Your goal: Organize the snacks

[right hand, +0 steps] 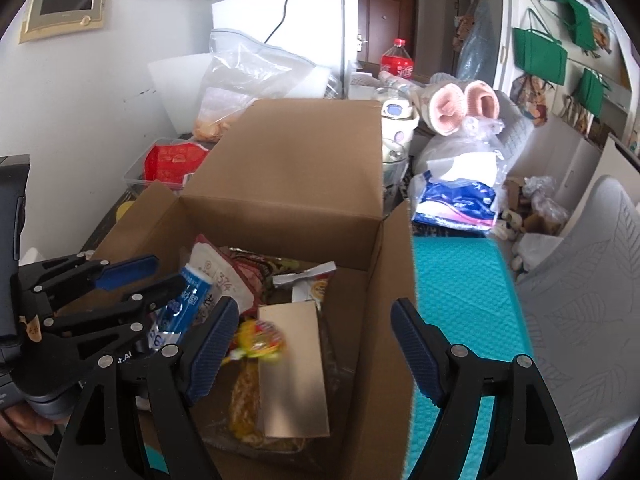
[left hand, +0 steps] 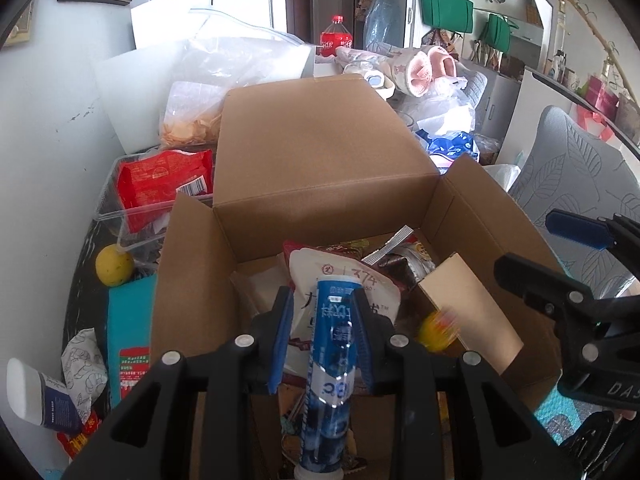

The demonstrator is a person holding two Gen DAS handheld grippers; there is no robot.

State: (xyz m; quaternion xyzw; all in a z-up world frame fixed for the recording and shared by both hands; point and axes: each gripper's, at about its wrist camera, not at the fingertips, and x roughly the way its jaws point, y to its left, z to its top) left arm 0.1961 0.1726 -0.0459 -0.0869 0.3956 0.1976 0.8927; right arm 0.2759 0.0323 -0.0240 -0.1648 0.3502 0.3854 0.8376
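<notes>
- A round yellow fruit [left hand: 114,266] lay at the far left, on the dark table beside the box.
- A red crinkly snack bag [left hand: 164,186] sat in a clear plastic tub [left hand: 120,216] behind the fruit.
- A big open brown cardboard box [left hand: 324,144] stood in the middle, with its back flap standing up.
- The left gripper [left hand: 322,322] hung over the near part of the box, and its two blue-padded fingers [left hand: 282,334] were squeezed tight on a long blue and white shiny tube [left hand: 330,364].
- The tube's long side ran along the fingers. Its blue top end pointed away, toward the back of the box, and its white cap end pointed back toward the camera.
- In the right wrist view the tube leaned, with its top end up and to the right.
- A white pouch with red writing [left hand: 344,276] lay in the box just past the tube's top end.
- A small yellow wrapped snack [right hand: 260,340] looked blurry in the box, close to a flat tan card box [right hand: 294,368].
- The right gripper [right hand: 314,348] was over the right part of the box, and its fingers [right hand: 212,344] stood wide apart with nothing pinched between them.
- A teal bumpy mat [right hand: 464,300] lay on the right side of the box.
- A grey cushion with leaf shapes [right hand: 588,300] sat at the far right.
</notes>
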